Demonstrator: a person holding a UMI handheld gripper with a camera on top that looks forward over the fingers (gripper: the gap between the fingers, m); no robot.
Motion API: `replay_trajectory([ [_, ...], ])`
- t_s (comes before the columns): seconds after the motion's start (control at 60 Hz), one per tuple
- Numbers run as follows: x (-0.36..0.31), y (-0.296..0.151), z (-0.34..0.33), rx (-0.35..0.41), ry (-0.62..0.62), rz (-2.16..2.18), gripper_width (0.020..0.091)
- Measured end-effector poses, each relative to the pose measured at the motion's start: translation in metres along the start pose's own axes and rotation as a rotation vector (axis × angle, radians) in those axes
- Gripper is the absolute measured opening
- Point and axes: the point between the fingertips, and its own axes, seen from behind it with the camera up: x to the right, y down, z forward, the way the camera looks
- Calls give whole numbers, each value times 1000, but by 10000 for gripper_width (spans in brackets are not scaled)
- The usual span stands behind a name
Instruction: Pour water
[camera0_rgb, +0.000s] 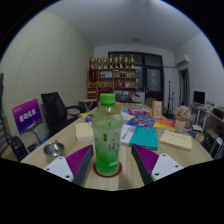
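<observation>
A green plastic bottle (107, 135) with a white cap and a printed label stands upright on a round red coaster (108, 171) on the wooden table (66, 135). My gripper (111, 160) is open around it. The bottle stands between the fingers, with a gap showing at each side. The purple pad of the left finger (82, 160) and the pad of the right finger (141, 158) flank the bottle's lower half. No cup or other vessel for the water can be made out near the bottle.
A small metal bowl (54, 149) sits to the left of the fingers. Coloured books and papers (146, 135) lie beyond on the right, near a plush toy (183, 116). A black chair (60, 108) and a purple sign (27, 118) stand at the left.
</observation>
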Motion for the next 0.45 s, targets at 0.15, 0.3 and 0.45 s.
replay_trajectory([
  [0.15,4,-17,-80,11,4,-15,842],
  [0.3,-5,-17,-168,15,-2,-11,849],
  [0.45,-13,-18,-244,13,-29,39,848],
])
